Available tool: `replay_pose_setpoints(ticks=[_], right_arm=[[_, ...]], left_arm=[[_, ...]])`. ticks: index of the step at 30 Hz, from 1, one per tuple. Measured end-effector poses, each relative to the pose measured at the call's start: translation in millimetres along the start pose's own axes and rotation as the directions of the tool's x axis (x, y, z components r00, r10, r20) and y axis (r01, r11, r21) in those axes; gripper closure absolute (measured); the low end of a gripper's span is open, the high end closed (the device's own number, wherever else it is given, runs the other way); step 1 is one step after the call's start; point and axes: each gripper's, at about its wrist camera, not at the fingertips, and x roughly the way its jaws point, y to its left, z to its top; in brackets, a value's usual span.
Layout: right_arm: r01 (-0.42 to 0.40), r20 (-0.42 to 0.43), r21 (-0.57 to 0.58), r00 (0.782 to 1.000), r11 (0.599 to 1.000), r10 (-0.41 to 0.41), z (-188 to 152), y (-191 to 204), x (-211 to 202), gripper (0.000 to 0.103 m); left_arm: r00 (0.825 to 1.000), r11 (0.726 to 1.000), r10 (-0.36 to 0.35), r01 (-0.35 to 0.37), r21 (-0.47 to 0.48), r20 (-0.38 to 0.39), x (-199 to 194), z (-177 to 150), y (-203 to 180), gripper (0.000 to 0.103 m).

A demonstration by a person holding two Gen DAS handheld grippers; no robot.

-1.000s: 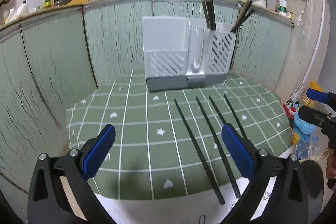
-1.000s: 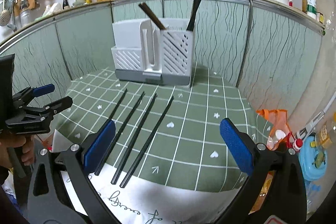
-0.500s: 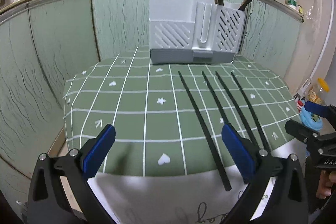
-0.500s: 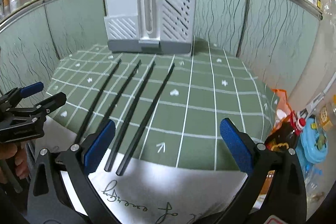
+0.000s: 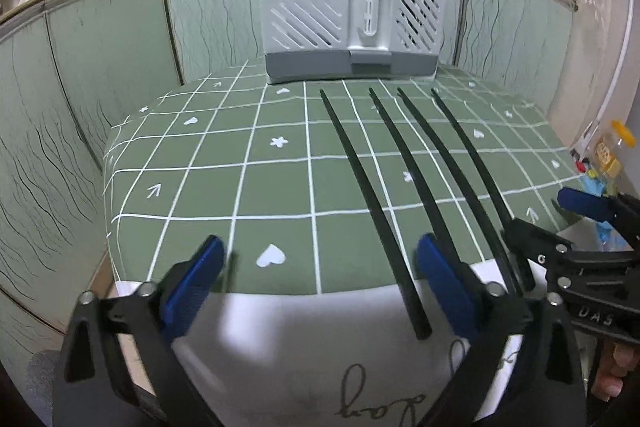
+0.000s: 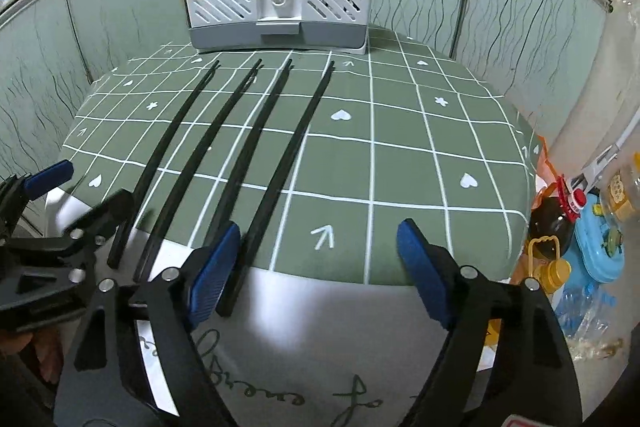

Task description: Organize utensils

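Both grippers have dropped toward the near table (image 5: 208,187) edge since the earlier frames. Your left gripper (image 5: 320,279) and right gripper (image 6: 318,259) are wide open, holding nothing. Four chopsticks (image 6: 276,163) lie side by side, ready for pickup, well short of the holder (image 5: 352,23).

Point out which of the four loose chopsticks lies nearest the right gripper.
The rightmost chopstick: its near end lies beside the right gripper's left pad; the others lie farther left.

Four slim black chopsticks (image 5: 370,203) with a dull sheen lie on a matt green cloth (image 5: 208,187) printed with white lines, behind them a smooth pale-grey plastic holder (image 5: 348,23) with slotted walls
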Motion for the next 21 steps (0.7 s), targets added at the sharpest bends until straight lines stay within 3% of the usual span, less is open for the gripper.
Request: replay_pose_setpoints(ticks=[4,7,11,15,21], right_arm=[[0.014,0.018,0.003,1.000,1.000,-0.014,-5.7,2.6,-1.4,0.037],[0.020,0.027,0.012,0.999,1.000,-0.021,-7.9,-0.5,-4.8,0.049],[0.018,0.034,0.031,0.999,0.999,-0.019,-11.6,-5.8,-8.7,0.070],[0.022,0.035,0.047,0.999,0.999,-0.024,-13.2,-10.6,-10.7,0.094],[0.011,0.036,0.074,0.999,0.997,-0.014,-13.8,-17.1,-12.9,0.097]], left_arm=[[1.000,1.000,0.004,-0.004,0.009,-0.009,2.6,-3.8,-5.7,0.036],[1.000,1.000,0.000,0.000,0.023,0.000,-0.3,-6.1,-8.3,0.053],[1.000,1.000,0.008,-0.008,0.025,0.010,-3.1,-8.0,-8.3,0.068],[0.999,0.999,0.036,-0.036,0.011,0.017,-4.3,-9.0,-3.1,0.094],[1.000,1.000,-0.002,0.002,-0.019,-0.001,-6.8,-6.2,9.2,0.097]])
